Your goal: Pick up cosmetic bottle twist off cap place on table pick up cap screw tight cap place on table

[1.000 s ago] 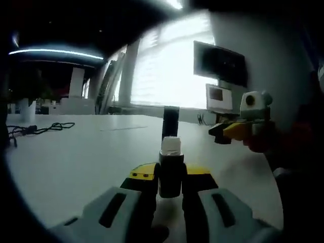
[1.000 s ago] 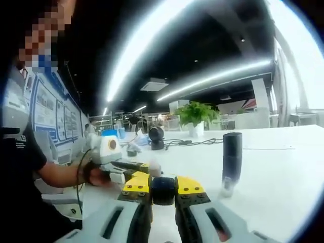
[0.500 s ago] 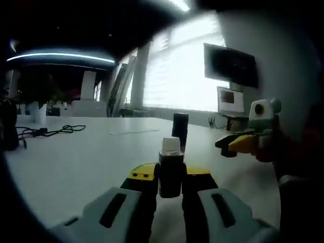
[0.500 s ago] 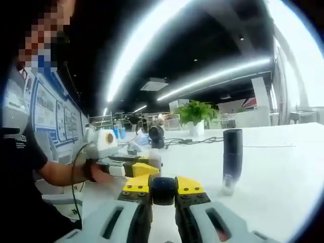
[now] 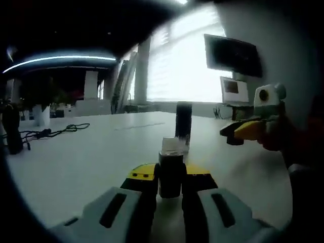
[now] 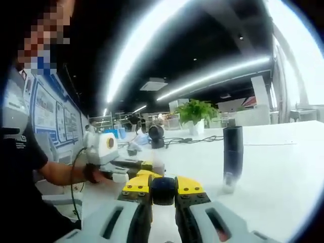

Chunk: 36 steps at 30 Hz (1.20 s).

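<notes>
My left gripper (image 5: 171,178) is shut on a dark cosmetic bottle (image 5: 170,174), held upright with its bare white neck (image 5: 172,146) uncovered. My right gripper (image 6: 163,192) is shut on a dark round cap (image 6: 163,190), seen end-on between the yellow-tipped jaws. In the left gripper view the right gripper (image 5: 242,130) hovers over the white table (image 5: 91,157), off to the right. In the right gripper view the left gripper (image 6: 132,167), held by a hand, sits low on the left.
A tall dark cylinder (image 5: 183,121) stands on the table beyond the bottle, also at the right in the right gripper view, cylinder (image 6: 233,154). Black cables (image 5: 48,132) lie at the far left. A potted plant (image 6: 196,115) stands behind; a person's arm (image 6: 55,174) is left.
The left gripper view has swung slightly, so the standing cylinder sits further right. Both grippers keep their holds and have barely shifted.
</notes>
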### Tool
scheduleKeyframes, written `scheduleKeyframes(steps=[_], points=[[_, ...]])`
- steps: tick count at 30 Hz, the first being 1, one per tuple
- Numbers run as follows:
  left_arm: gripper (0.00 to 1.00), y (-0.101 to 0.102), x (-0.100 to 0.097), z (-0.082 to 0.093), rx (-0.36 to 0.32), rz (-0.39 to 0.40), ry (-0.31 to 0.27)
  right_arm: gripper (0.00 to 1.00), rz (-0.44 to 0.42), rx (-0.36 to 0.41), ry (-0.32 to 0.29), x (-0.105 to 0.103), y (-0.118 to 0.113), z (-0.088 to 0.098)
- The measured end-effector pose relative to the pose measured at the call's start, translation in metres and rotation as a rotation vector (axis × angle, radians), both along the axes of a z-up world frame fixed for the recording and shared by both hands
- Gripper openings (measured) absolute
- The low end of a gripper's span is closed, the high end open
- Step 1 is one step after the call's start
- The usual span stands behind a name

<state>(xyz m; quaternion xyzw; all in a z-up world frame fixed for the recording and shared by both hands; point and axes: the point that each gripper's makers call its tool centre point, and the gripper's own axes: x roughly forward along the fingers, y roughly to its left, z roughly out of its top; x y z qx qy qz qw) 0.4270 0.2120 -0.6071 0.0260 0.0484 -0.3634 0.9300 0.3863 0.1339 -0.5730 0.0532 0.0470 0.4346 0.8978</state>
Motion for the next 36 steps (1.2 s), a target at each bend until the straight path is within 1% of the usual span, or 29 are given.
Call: scheduleKeyframes(steps=[2, 3, 5, 7, 9, 10, 13, 15, 16, 18, 22, 28, 32, 36], points=[[0.08, -0.002, -0.002, -0.003, 0.027, -0.007, -0.016, 0.12, 0.000, 0.000, 0.001, 0.000, 0.000, 0.000], [0.08, 0.000, -0.001, -0.002, 0.028, -0.003, -0.015, 0.12, -0.001, 0.001, 0.001, 0.000, 0.000, 0.000], [0.08, 0.002, 0.000, -0.001, 0.001, 0.002, 0.012, 0.12, -0.002, 0.003, 0.002, 0.000, -0.001, 0.000], [0.08, 0.003, 0.003, -0.001, -0.011, 0.002, 0.028, 0.12, -0.002, 0.003, 0.003, 0.000, -0.001, -0.001], [0.08, 0.001, 0.001, -0.005, 0.000, 0.000, 0.032, 0.12, -0.001, 0.004, 0.005, 0.000, 0.000, -0.002], [0.08, 0.000, 0.000, -0.003, 0.003, -0.001, 0.018, 0.12, -0.001, 0.004, 0.005, 0.000, 0.000, -0.002], [0.08, -0.001, 0.000, -0.002, -0.003, -0.004, 0.020, 0.12, 0.000, 0.004, 0.008, 0.000, -0.001, -0.003], [0.08, -0.002, -0.003, -0.001, 0.011, -0.013, 0.002, 0.12, 0.001, 0.004, 0.010, 0.000, -0.001, -0.004], [0.08, -0.003, -0.004, 0.000, 0.026, -0.024, -0.022, 0.12, 0.001, 0.006, 0.011, 0.000, -0.001, -0.004], [0.08, -0.003, -0.008, 0.000, 0.026, -0.023, -0.017, 0.12, 0.002, 0.006, 0.012, 0.001, 0.000, -0.005], [0.09, -0.004, -0.010, 0.002, 0.038, -0.036, -0.036, 0.12, 0.005, 0.006, 0.012, 0.001, 0.001, -0.005], [0.12, -0.003, -0.010, 0.004, 0.016, -0.034, -0.031, 0.12, 0.007, 0.003, 0.014, 0.001, 0.001, -0.006], [0.14, -0.003, -0.012, 0.001, 0.037, -0.038, -0.038, 0.12, 0.007, 0.001, 0.014, 0.001, 0.001, -0.005], [0.14, 0.002, -0.013, 0.008, 0.005, -0.037, -0.030, 0.12, 0.004, 0.000, 0.012, 0.001, 0.001, -0.005]])
